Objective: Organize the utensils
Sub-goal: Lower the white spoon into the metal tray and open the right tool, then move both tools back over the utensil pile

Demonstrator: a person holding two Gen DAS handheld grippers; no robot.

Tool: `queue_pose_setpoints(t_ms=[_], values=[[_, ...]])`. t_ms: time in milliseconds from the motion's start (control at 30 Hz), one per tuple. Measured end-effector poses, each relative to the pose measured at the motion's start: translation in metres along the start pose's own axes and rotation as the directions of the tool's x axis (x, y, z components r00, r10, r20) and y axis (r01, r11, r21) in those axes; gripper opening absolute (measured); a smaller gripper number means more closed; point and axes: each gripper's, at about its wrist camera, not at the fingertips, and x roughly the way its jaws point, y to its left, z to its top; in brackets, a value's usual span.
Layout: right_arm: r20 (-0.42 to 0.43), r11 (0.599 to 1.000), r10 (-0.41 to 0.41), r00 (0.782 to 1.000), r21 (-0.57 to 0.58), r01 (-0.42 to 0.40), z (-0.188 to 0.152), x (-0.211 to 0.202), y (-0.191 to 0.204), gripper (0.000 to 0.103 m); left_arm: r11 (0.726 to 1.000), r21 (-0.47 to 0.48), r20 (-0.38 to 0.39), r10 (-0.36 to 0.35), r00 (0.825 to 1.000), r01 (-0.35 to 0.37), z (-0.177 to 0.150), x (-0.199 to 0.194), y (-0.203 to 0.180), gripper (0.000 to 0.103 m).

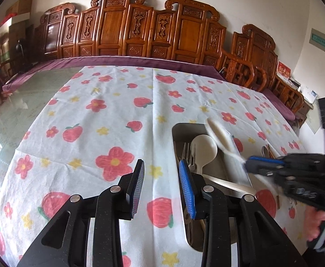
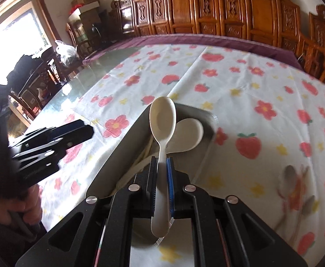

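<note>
A grey tray (image 1: 184,126) lies on the flowered cloth, holding a metal fork (image 1: 188,153) and a white spoon (image 1: 203,146). My left gripper (image 1: 162,163) stands open over the cloth just left of the tray, with nothing between its fingers. My right gripper (image 2: 161,159) is shut on the handle of a second white spoon (image 2: 162,118), held above the tray (image 2: 208,114). The white spoon lying in the tray (image 2: 190,133) shows under it. In the left wrist view the right gripper (image 1: 251,162) comes in from the right with its held spoon (image 1: 218,133) blurred.
Two or more metal spoons (image 2: 290,174) lie blurred on the cloth right of the tray. Carved wooden chairs (image 1: 140,26) line the table's far side. Bare glass tabletop (image 1: 29,93) lies left of the cloth. A person's hand (image 1: 318,222) grips the right tool.
</note>
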Motion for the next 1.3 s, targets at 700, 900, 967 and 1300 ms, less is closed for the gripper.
queue_pose_setpoints(t_ms=[700,900,967,1300], values=[[-0.078,0.997,-0.071,0.994,0.001,0.071,-0.016,0.045,0.029,0.011,1.0,-0.025,0.019,-0.011,1.0,0.012,0.002,-0.006,0.009,0.031],[-0.018,0.999,-0.032,0.999,0.01,0.032,-0.014,0.029,0.023,0.04,1.0,-0.01,0.024,-0.003,1.0,0.004,0.002,-0.007,0.005,0.038],[-0.001,1.0,-0.027,1.0,0.013,0.027,-0.013,0.021,0.019,0.04,1.0,-0.011,0.025,-0.006,1.0,0.006,0.002,-0.007,0.005,0.04],[0.081,0.998,-0.057,0.995,-0.005,0.058,-0.019,-0.036,-0.008,0.04,1.0,0.023,0.044,-0.005,0.999,0.004,0.004,-0.015,-0.012,0.05]])
